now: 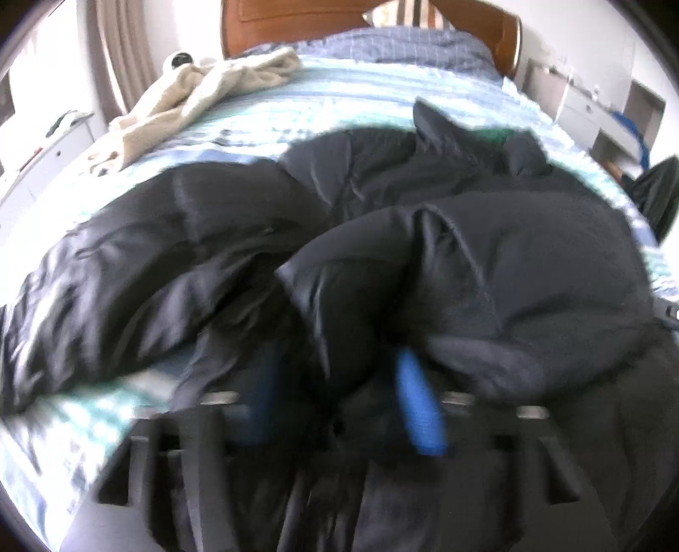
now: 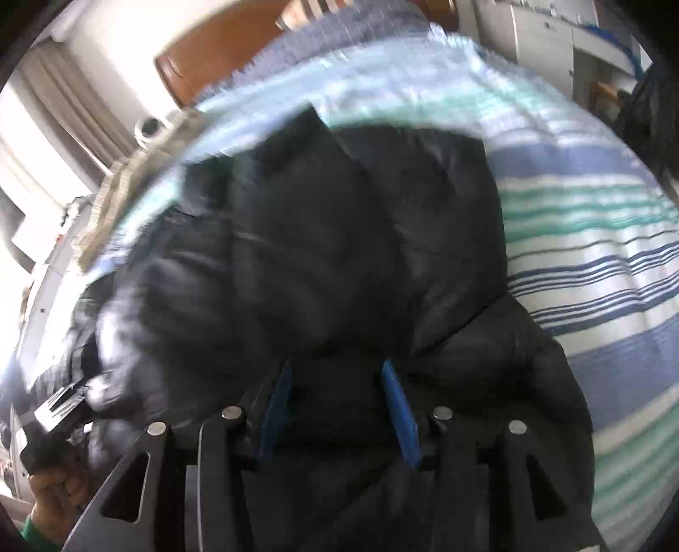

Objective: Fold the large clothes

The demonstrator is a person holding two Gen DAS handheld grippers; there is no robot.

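Note:
A big black puffy jacket (image 1: 424, 237) lies crumpled on the striped bed, its folds bunched toward me. My left gripper (image 1: 337, 399) hangs low over its near edge. The blue fingers (image 1: 420, 407) stand wide apart, and dark fabric lies loose between them without being pinched. In the right wrist view the same jacket (image 2: 331, 237) fills the middle. My right gripper (image 2: 337, 403) sits at its near hem with its blue fingers (image 2: 399, 412) parted; dark fabric shows in the gap and the pads do not seem to press on it. Both views are blurred.
The bed has a blue, green and white striped cover (image 2: 594, 237) and a wooden headboard (image 1: 479, 25). A beige garment (image 1: 203, 89) lies at the far left of the bed. A hand in a green sleeve (image 2: 51, 497) holds the other gripper at the left. White furniture (image 1: 594, 106) stands to the right.

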